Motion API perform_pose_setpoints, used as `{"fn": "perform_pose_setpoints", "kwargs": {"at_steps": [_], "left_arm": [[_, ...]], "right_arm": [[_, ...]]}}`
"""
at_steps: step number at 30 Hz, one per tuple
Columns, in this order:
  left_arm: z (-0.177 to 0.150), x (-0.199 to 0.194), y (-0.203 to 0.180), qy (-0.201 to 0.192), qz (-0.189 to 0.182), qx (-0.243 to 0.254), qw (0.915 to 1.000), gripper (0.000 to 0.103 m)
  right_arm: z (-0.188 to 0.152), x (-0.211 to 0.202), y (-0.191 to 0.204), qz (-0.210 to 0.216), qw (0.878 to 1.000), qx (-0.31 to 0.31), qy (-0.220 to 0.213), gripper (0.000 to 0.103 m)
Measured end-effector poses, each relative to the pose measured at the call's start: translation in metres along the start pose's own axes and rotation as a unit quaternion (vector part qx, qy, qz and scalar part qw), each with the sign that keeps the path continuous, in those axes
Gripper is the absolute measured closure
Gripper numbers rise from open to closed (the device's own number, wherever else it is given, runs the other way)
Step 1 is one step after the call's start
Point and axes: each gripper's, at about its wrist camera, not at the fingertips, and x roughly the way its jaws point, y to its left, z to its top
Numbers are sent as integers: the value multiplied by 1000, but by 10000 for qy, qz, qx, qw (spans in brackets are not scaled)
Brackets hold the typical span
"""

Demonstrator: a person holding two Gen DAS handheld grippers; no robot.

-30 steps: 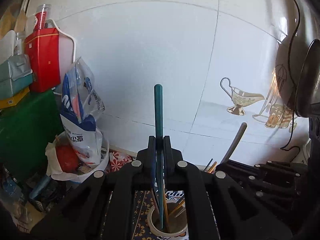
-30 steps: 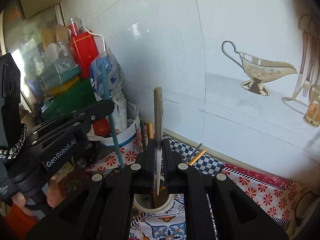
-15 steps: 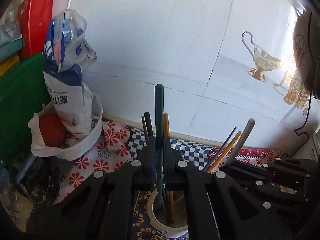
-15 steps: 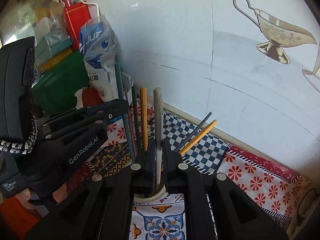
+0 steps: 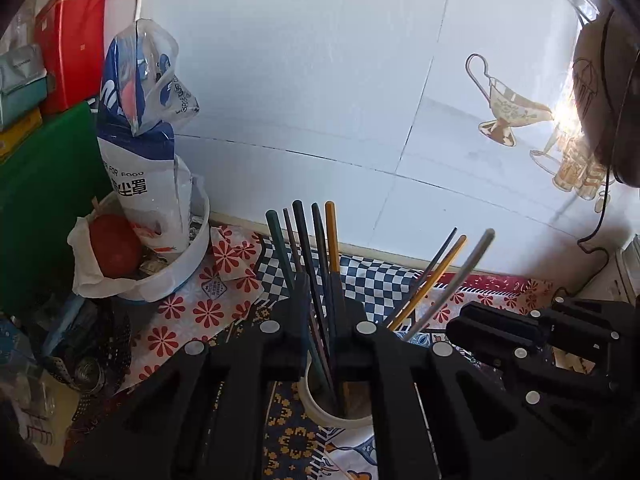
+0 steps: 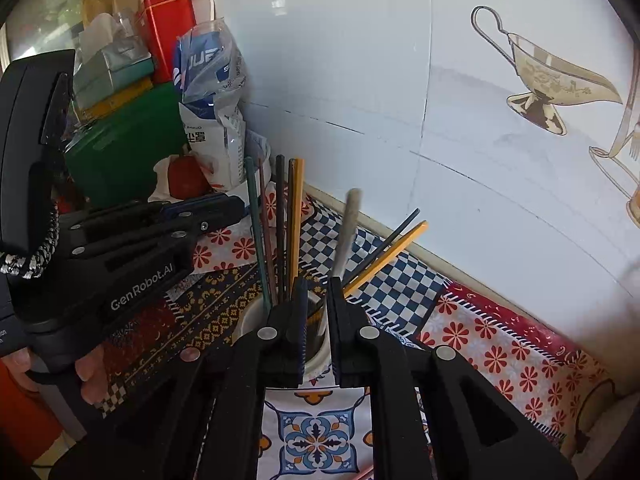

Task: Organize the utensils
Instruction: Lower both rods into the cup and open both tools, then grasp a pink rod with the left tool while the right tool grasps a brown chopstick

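Note:
A white cup (image 5: 320, 412) stands on the patterned cloth and holds several chopsticks. It also shows in the right wrist view (image 6: 256, 316). The teal chopstick (image 5: 280, 248) leans in it at the left, free of my fingers; it also shows in the right wrist view (image 6: 256, 224). The grey chopstick (image 6: 347, 232) leans in the cup; it also shows in the left wrist view (image 5: 460, 276). My left gripper (image 5: 318, 300) is open above the cup. My right gripper (image 6: 317, 300) is open just over the cup rim.
A white bowl (image 5: 176, 276) with a food bag (image 5: 144, 152) and a red fruit (image 5: 114, 248) stands at the left by green and red boxes. The tiled wall (image 5: 320, 80) is close behind. A black cable (image 5: 600, 216) hangs at the right.
Both grippers lowered toward the cup and opened. The teal chopstick left my left gripper and the grey chopstick left my right gripper; both now lean in the cup.

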Motion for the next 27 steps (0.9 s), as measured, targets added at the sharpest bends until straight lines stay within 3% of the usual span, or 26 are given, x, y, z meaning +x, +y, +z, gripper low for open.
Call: {"fn": "perform_pose_setpoints", "kwargs": {"at_steps": [5, 10, 14, 21, 27], "left_arm": [[-5, -22, -7, -61, 9, 134, 9999, 89], [-18, -44, -15, -102, -114, 206, 9997, 64], [-36, -50, -27, 63, -197, 404, 9990, 62], [-87, -25, -61, 916, -568, 871, 9903, 62], [-141, 8, -92, 1746, -736, 1249, 9739, 62]], "right_arm": [[-10, -22, -4, -168, 9998, 24, -114, 82], [-30, -43, -7, -419, 9989, 128, -190, 69], [-53, -52, -10, -713, 9974, 100, -46, 68], [-109, -56, -28, -954, 9928, 439, 575, 67], [-170, -51, -45, -1039, 9829, 1086, 1063, 67]]}}
